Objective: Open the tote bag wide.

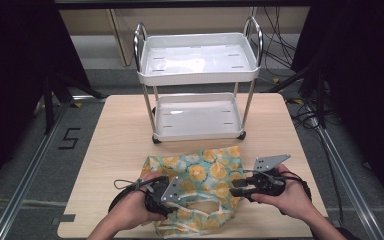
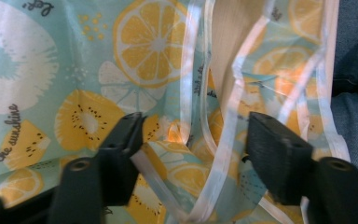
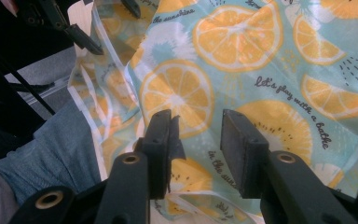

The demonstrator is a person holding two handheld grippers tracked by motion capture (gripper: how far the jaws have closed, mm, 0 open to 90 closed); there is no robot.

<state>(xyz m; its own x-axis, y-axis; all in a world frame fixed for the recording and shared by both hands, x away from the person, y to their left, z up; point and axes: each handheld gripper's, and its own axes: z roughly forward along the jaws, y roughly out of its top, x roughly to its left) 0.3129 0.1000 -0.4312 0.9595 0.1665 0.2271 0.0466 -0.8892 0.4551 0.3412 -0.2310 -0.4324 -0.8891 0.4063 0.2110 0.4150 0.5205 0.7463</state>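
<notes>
Hovering apart, the left gripper's [image 2: 193, 140] jaws stand spread over the bag's [image 1: 205, 175] folded rim, with white-edged strips of the cloth between them; neither pad presses on the cloth. No earlier look tells more than that.

At the other side, the right gripper's [image 3: 196, 140] jaws stand part-way apart just above the printed cloth, a narrow gap between the pads; I cannot tell whether their tips touch it, and nothing is pinched between them.

From the high view, the left gripper [image 1: 156, 196] sits on the bag's near left part, held by the left hand [image 1: 130, 207], and the right gripper [image 1: 237, 190] points in at the bag's right edge, held by the right hand [image 1: 290, 197]. The bag, pale teal with orange and lemon slices, lies flat and crumpled at the table's [image 1: 115, 140] near edge, about midway between the near corners, its near end reaching that edge. Beyond it, on the table's far half, a white cart [image 1: 197, 75] with two trays stands well apart from both grippers.
</notes>
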